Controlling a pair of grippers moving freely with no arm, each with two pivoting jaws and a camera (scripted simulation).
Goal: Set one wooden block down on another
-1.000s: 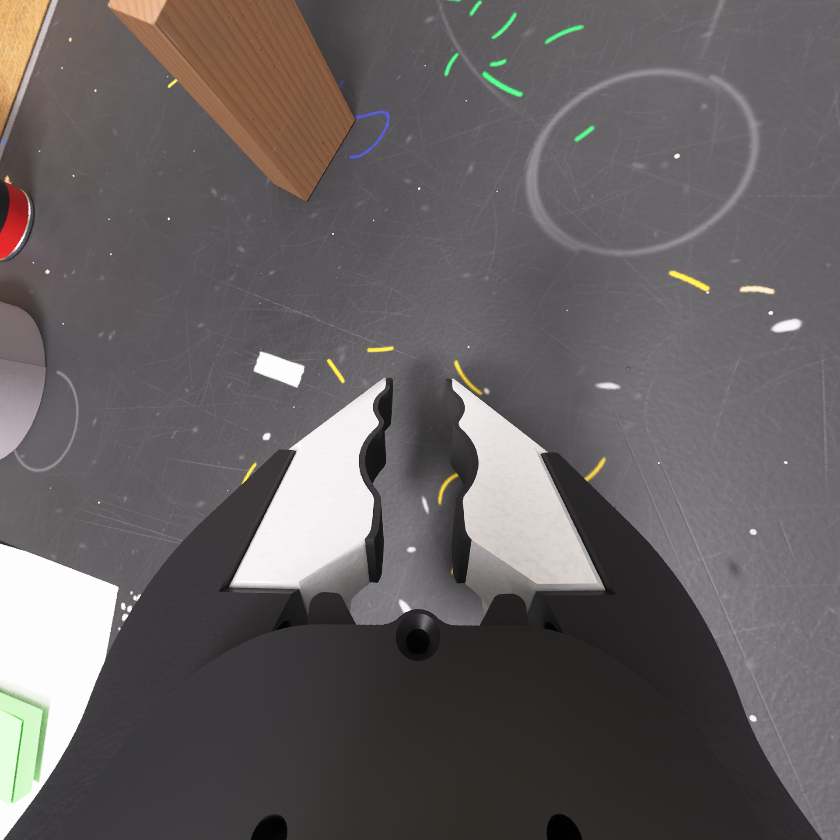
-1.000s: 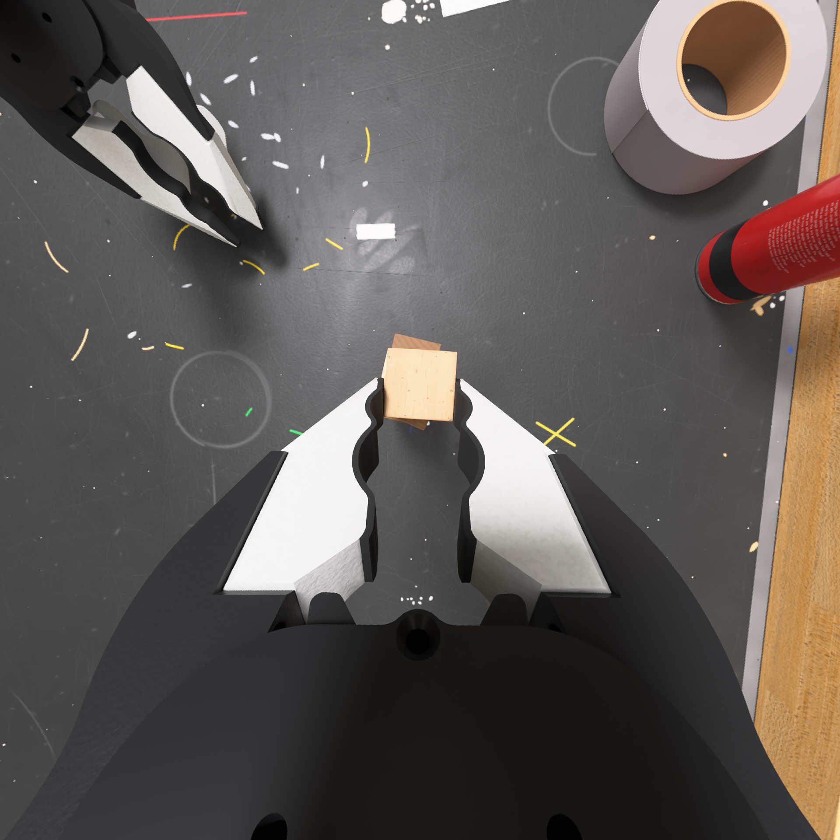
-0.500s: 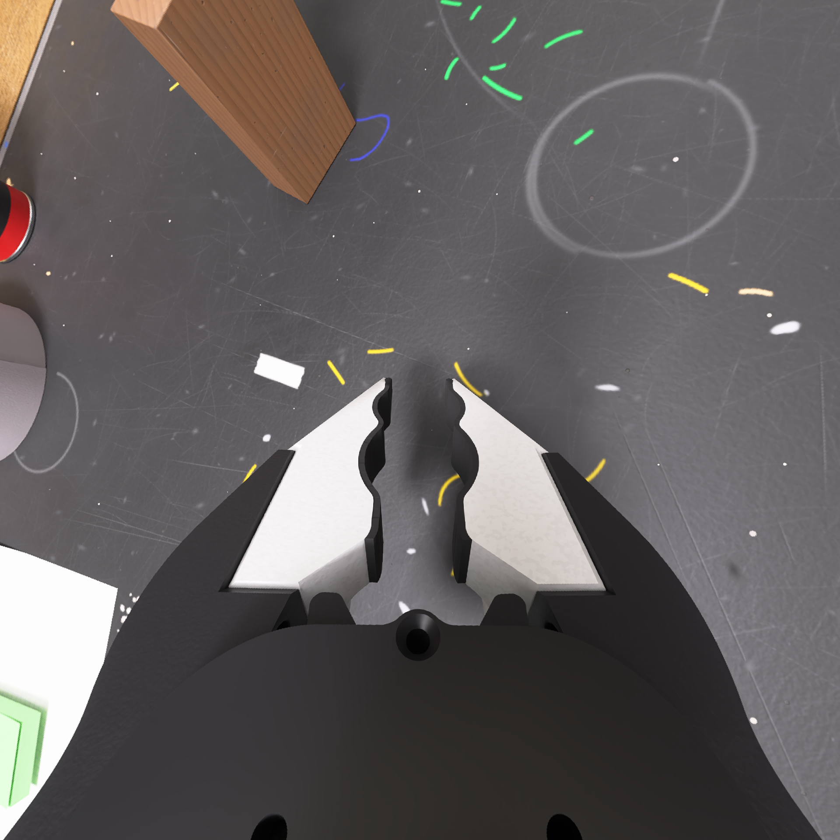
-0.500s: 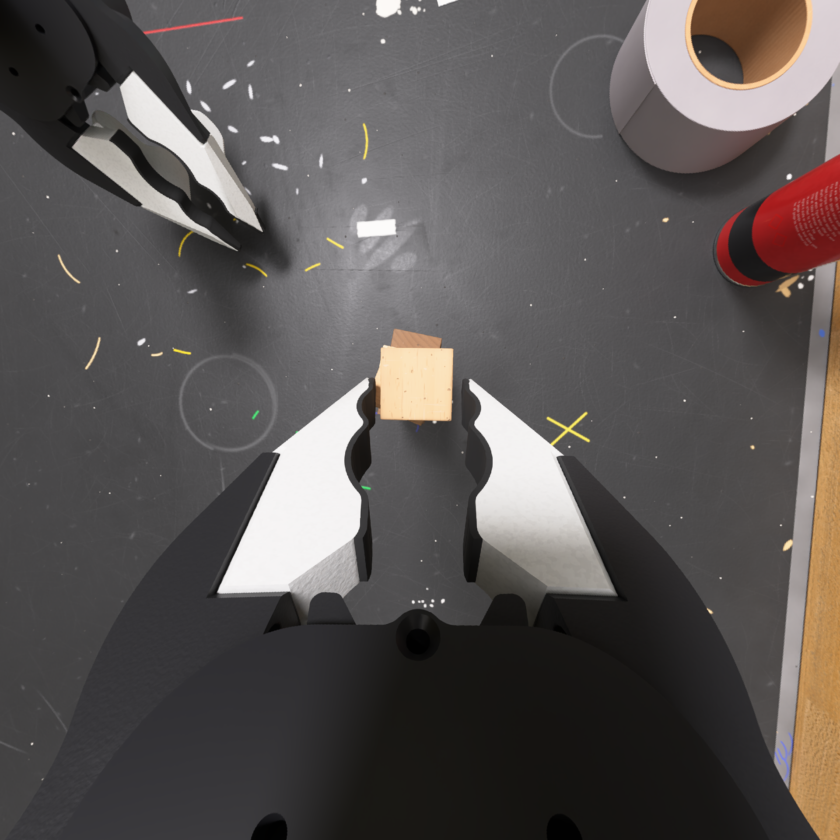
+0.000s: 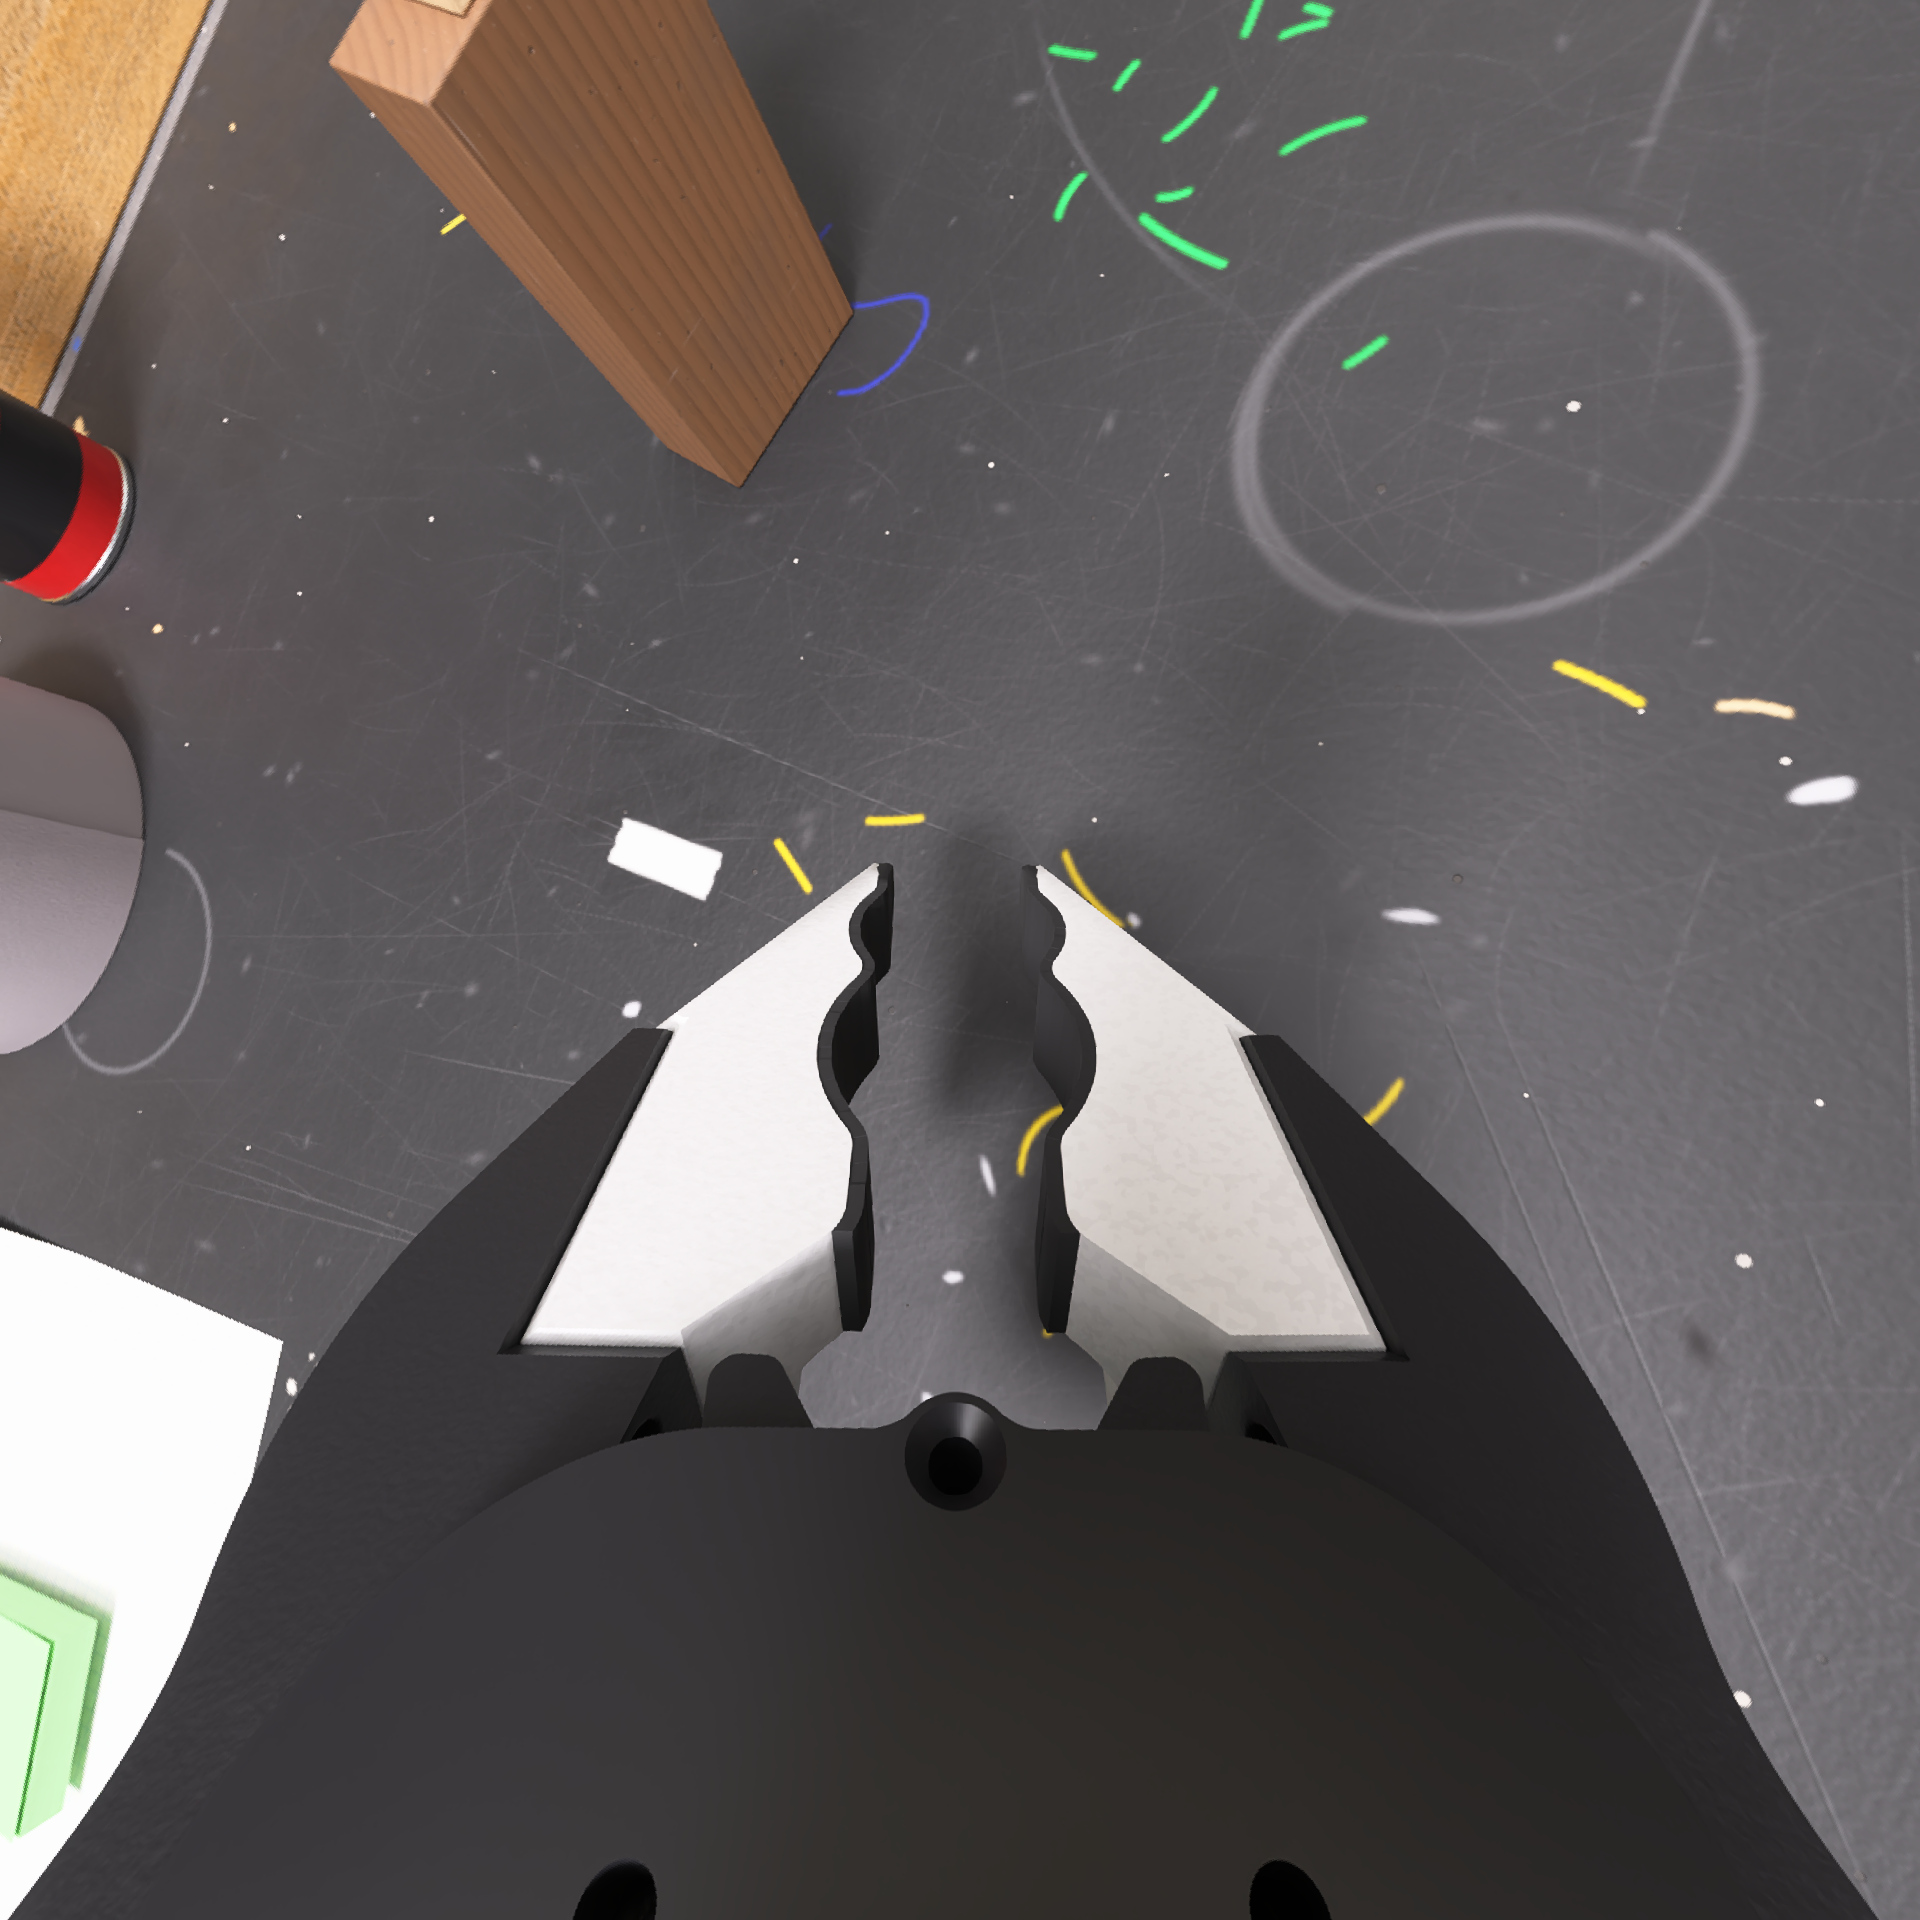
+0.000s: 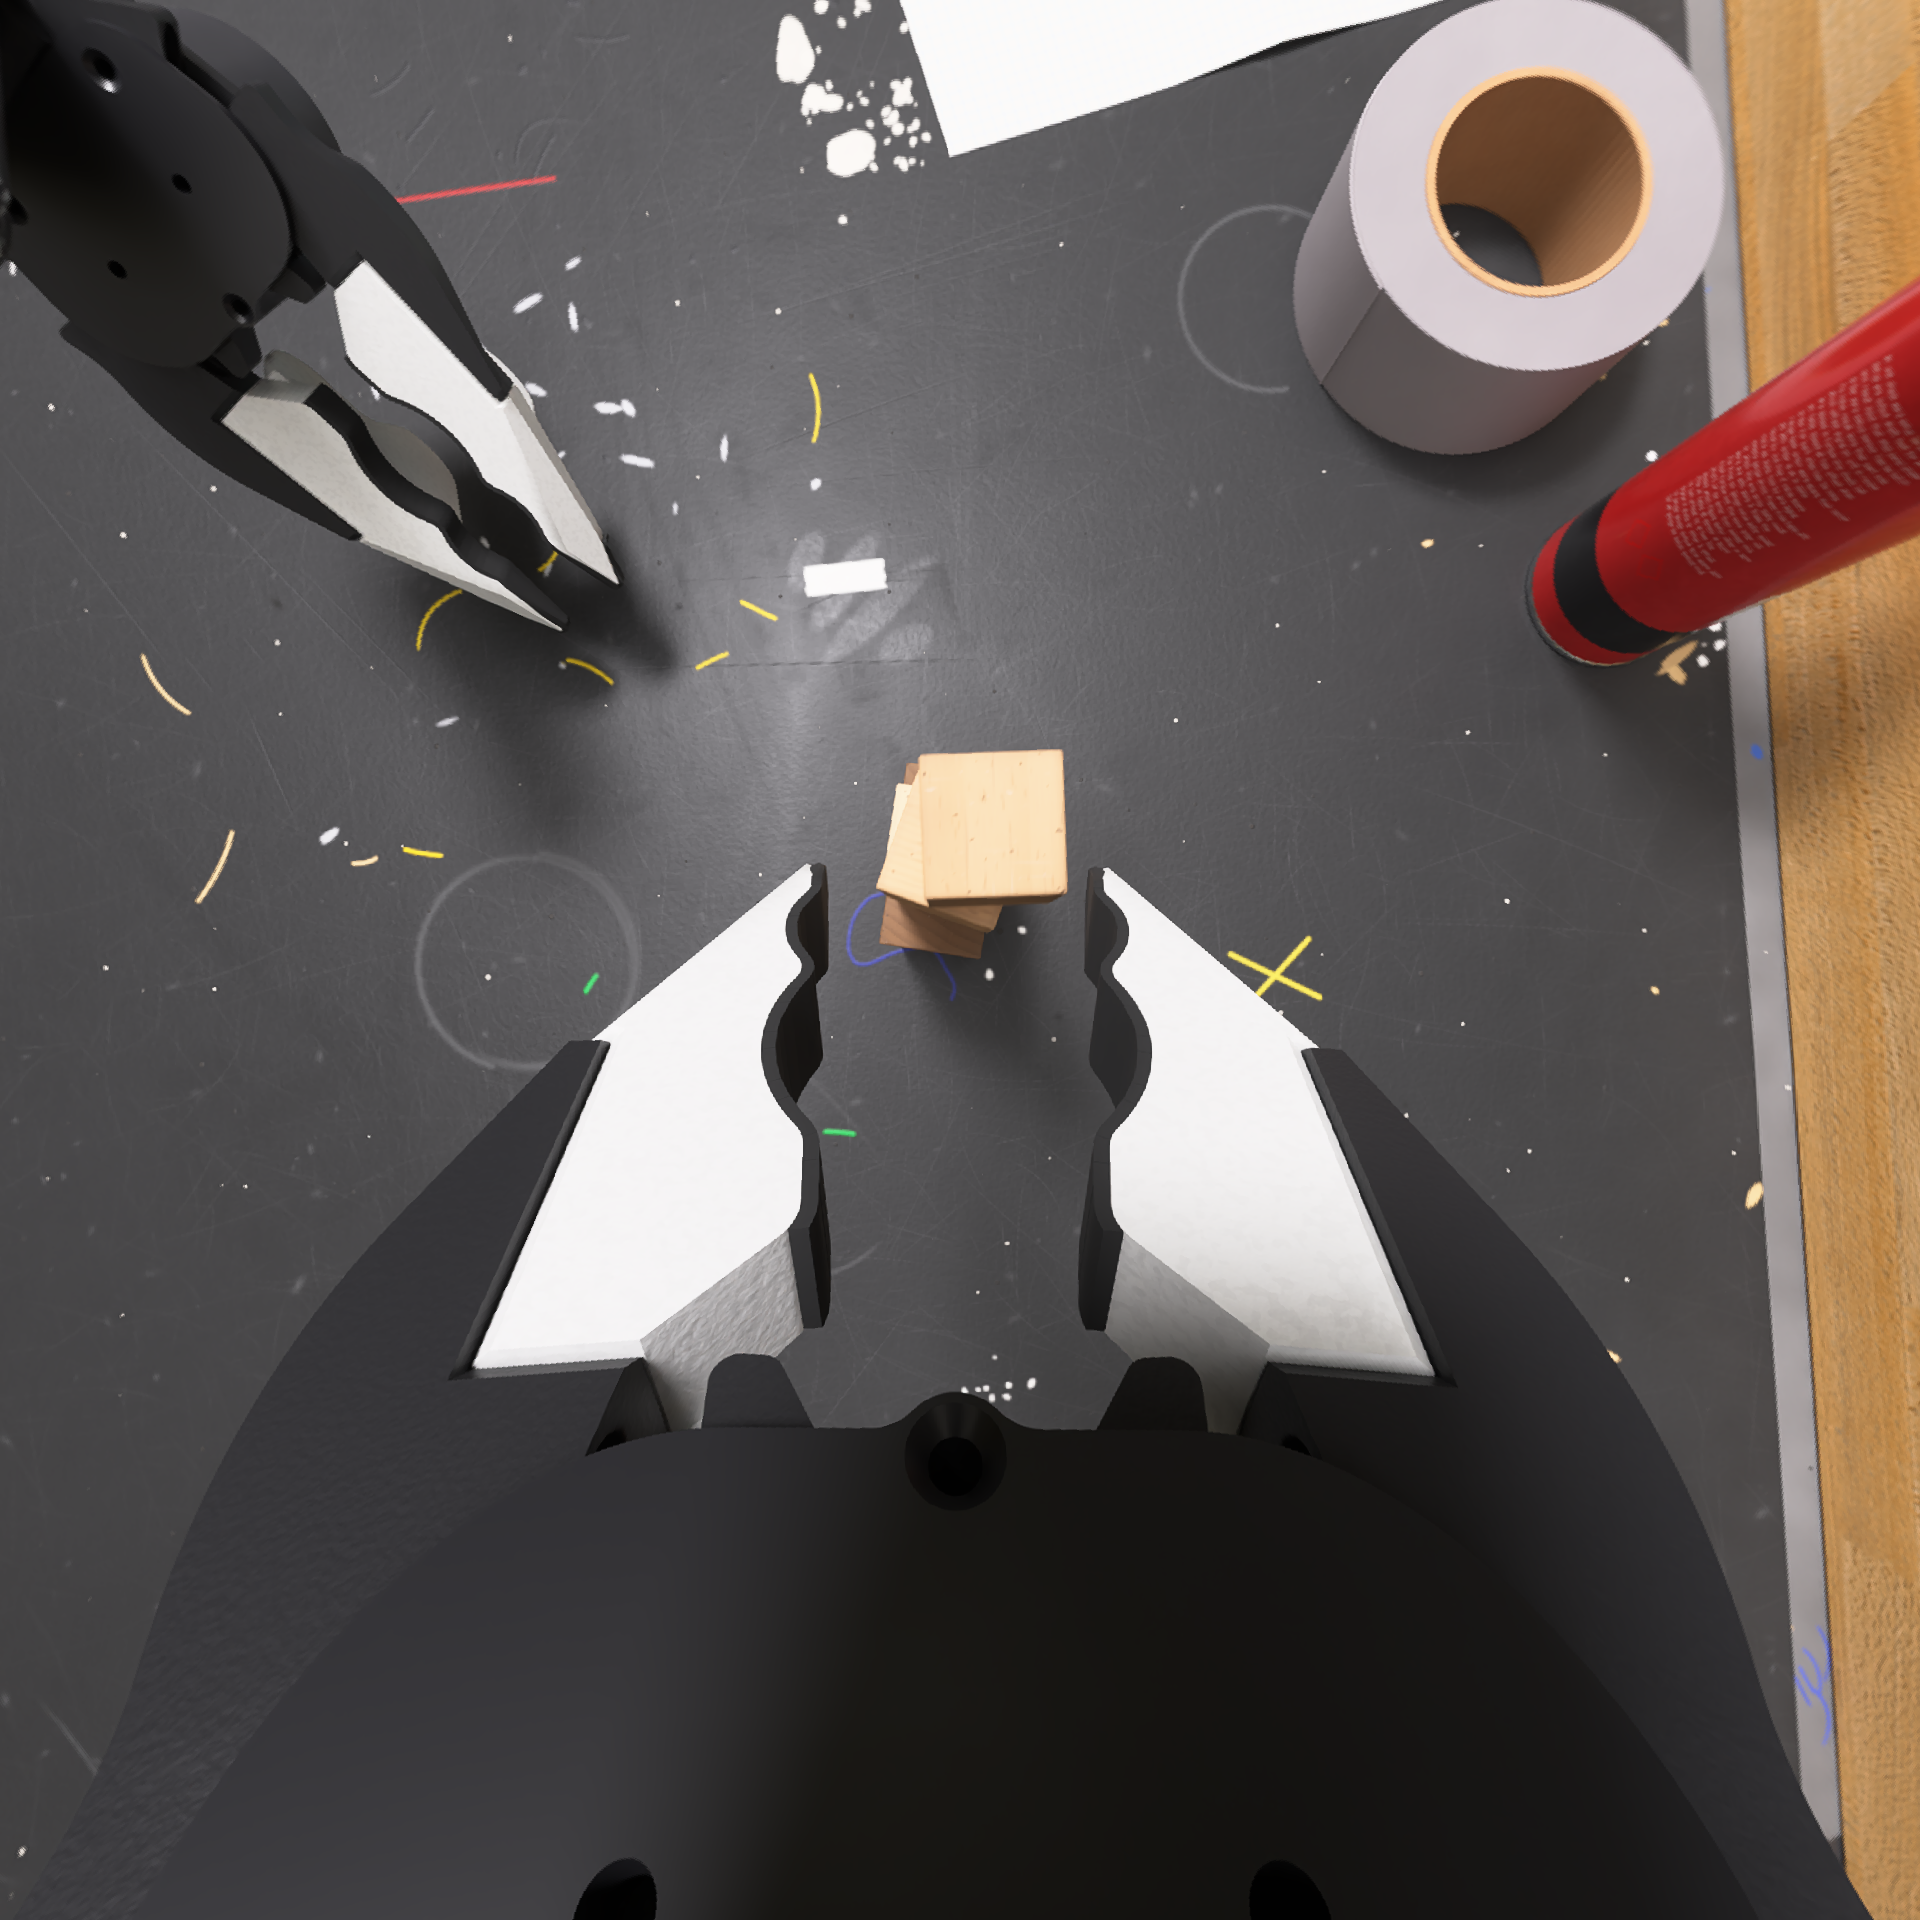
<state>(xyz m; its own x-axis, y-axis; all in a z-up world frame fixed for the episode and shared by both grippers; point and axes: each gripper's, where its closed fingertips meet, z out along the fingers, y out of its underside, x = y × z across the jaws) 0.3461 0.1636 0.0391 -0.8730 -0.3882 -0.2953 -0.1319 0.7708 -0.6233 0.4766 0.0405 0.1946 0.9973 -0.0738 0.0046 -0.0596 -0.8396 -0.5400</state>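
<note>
A light wooden block [image 6: 992, 821] rests on a darker wooden block [image 6: 940, 930], slightly askew, on the dark mat. My right gripper [image 6: 956, 873] is open and empty. Its fingertips [image 6: 816, 883] sit just short of the stack, one on each side, not touching it. My left gripper [image 5: 956, 868] hangs over bare mat, its jaws a little apart with nothing between them. It also shows in the right wrist view [image 6: 587, 603], left of the stack. In the left wrist view the darker block [image 5: 623, 208] stands at the top left, its top cut off by the frame.
A grey tape roll [image 6: 1507, 229] and a red tube [image 6: 1745, 499] lie right of the stack, near the wooden table edge [image 6: 1849, 935]. A white paper sheet [image 6: 1091, 52] lies at the far side. A green pad [image 5: 42, 1704] lies on the paper near my left gripper.
My right gripper has opened, let go of the light block and drawn back. The block stays on the darker one. My left gripper has barely moved.
</note>
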